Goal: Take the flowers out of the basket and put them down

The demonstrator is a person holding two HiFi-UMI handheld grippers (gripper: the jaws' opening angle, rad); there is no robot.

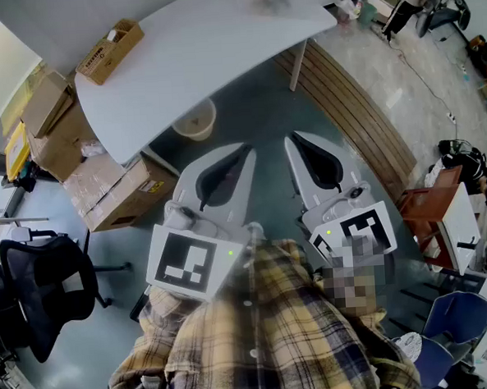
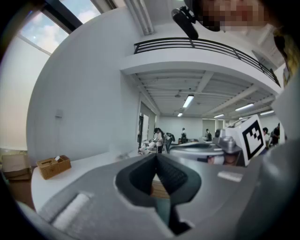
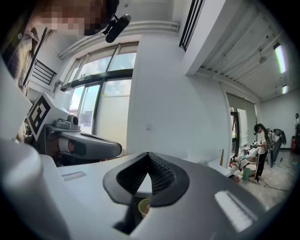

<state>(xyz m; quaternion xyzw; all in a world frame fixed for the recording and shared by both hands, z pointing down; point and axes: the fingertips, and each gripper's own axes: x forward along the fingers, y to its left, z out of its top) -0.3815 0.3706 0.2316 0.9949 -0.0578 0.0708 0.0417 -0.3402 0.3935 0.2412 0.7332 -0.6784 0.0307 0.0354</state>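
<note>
Grey-green floor (image 1: 255,107) is filling most of the head view, with a white table (image 1: 202,52) lying ahead of the person. Neither the flowers nor the basket are showing in any view, so where they are sitting cannot be told. The only likely holder is a small wooden box (image 1: 110,50) resting at the table's far left end, and no blooms are showing in it.

The left tool (image 1: 240,158) and the right tool (image 1: 300,143) are hovering side by side over the floor, short of the table's near edge, both pointing toward it roughly level. Each is clenched on nothing — the ribbed pads are meeting at the tips in both gripper views. A cream pail (image 1: 194,118) is standing under the table, just ahead of the left tool.

As a judgement, the task is not yet under way: the coming move is turning on finding the basket. If the wooden box is the place, it is lying ahead and well to the left — nearer the left tool than the right. Cardboard boxes (image 1: 116,189) are crowding the floor at the left, apart from both tools.
</note>
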